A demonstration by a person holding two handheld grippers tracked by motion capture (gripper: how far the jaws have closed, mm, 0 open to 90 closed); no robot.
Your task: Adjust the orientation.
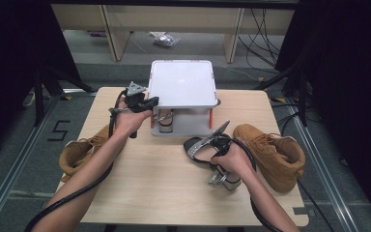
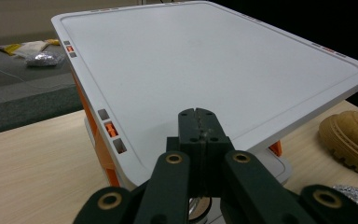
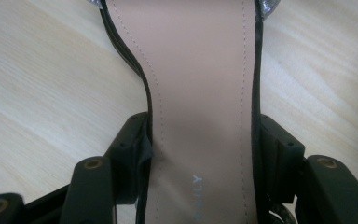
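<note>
A light wooden table (image 1: 164, 188) carries the scene. A tan lace-up boot (image 1: 270, 154) lies on its side at the table's right edge, and a second tan boot (image 1: 79, 152) lies at the table's left edge, partly hanging over it. Beyond the table's far side, on the grey floor, stand pale wooden furniture legs (image 1: 113, 34), with a crumpled silvery wrapper (image 1: 164, 39) lying between them. Black cables (image 1: 265, 29) trail across the floor past the table's far right corner, and a metal rail (image 1: 9, 169) runs along the floor left of the table.
</note>
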